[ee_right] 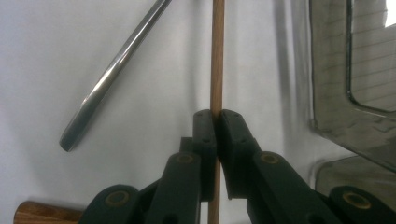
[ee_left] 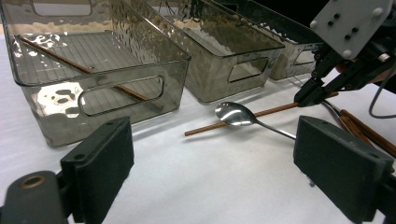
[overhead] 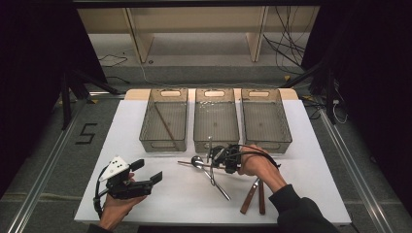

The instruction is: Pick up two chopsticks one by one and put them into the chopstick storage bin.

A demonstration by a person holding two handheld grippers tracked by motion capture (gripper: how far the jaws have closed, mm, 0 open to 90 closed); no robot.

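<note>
sorting cutlery into bins by the look of it, w/ one brown chopstick (ee_left: 84,69) already lying diagonal in the left bin (overhead: 164,120), so the step in hand reads as carrying its mate over to join it. right gripper (ee_right: 216,122) clamped tight on the second chopstick (ee_right: 217,51), pads pinching the thin stick w/ no gap showing, grip near one end; rest of the stick reaching out over the white table (overhead: 145,194) and past the spoon (ee_left: 232,113), just in front of the middle bin (overhead: 216,119). to do it well: lift straight up first so the free end clears the spoon bowl and doesn't drag it, keep the pinch firm since a round thin stick will likely swivel btwn flat pads, then swing left and bring the far tip in over the left bin's front wall before lowering. best laid along the bin's length beside the first stick, released low, not dropped from height. risk, judged: long overhang catching a bin rim and twisting out of the grip. left gripper (ee_left: 212,165) parked at the table's near left, wide apart, holding nothing, touching nothing. wood-handled pieces (overhead: 255,196) near the right forearm and the metal utensils by the spoon left for later, prob. other bins.
</note>
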